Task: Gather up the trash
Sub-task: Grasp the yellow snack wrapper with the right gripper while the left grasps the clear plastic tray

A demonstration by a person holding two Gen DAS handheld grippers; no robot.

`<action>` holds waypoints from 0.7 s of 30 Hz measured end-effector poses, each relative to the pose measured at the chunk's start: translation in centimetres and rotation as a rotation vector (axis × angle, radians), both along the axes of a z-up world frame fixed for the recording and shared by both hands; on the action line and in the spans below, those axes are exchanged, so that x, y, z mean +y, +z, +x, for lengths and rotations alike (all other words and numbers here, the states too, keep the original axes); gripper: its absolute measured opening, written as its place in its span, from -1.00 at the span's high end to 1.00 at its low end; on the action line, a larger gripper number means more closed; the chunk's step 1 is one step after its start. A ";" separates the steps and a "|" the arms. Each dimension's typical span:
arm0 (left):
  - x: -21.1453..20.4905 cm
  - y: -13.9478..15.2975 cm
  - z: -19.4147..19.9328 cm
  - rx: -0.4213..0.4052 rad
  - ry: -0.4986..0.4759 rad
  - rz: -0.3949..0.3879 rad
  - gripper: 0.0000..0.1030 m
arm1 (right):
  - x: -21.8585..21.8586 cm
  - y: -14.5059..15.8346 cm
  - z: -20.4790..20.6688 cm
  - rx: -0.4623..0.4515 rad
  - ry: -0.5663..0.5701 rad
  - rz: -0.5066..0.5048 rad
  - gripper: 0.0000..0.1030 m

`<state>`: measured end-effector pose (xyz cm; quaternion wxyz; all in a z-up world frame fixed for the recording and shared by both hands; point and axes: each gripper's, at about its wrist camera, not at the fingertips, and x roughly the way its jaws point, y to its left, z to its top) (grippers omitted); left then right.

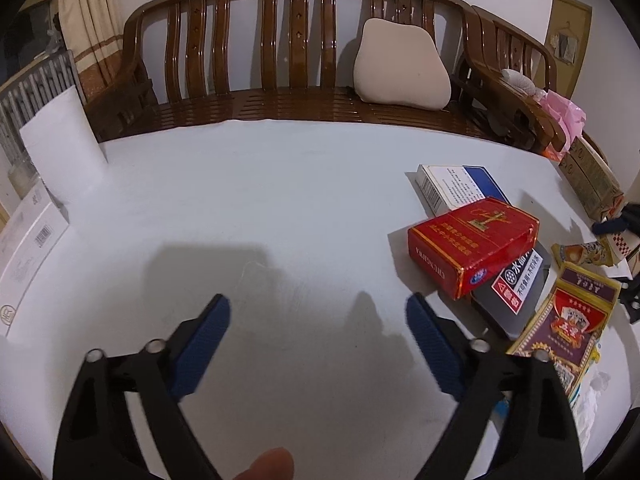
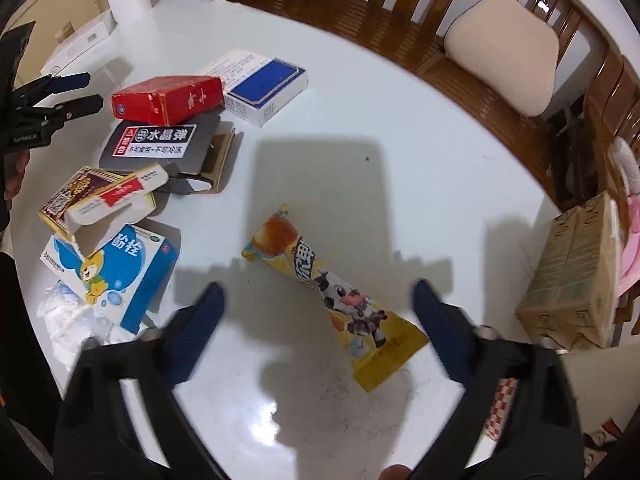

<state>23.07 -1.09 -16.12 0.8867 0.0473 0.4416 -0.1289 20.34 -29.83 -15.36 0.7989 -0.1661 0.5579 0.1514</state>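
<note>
Trash lies on a white table (image 1: 260, 184). In the left wrist view a red box (image 1: 472, 240) rests on a blue-and-white box (image 1: 456, 186) and a grey packet (image 1: 516, 284), with a purple-and-yellow packet (image 1: 560, 328) beside them. My left gripper (image 1: 318, 314) is open and empty, left of the red box. In the right wrist view a yellow snack wrapper (image 2: 340, 296) lies flat between the open fingers of my right gripper (image 2: 318, 300), which is empty. The red box (image 2: 168, 100), the grey packet (image 2: 160, 148) and a blue cartoon box (image 2: 116, 268) lie to its left.
A wooden bench (image 1: 280, 96) with a beige cushion (image 1: 400, 64) stands behind the table. A white paper roll (image 1: 60, 144) stands at the far left. A brown carton (image 2: 576, 276) sits at the table's right edge. Crumpled white plastic (image 2: 68, 316) lies by the blue cartoon box.
</note>
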 end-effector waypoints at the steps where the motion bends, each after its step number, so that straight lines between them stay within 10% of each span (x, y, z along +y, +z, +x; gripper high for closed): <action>1: 0.0 -0.1 0.2 0.003 -0.001 -0.001 -0.56 | -0.1 -0.2 0.2 0.009 0.002 0.001 -0.29; 21: 1.4 -1.7 2.1 0.018 0.041 -0.029 -0.09 | -0.6 -1.0 1.6 0.048 -0.023 0.069 0.72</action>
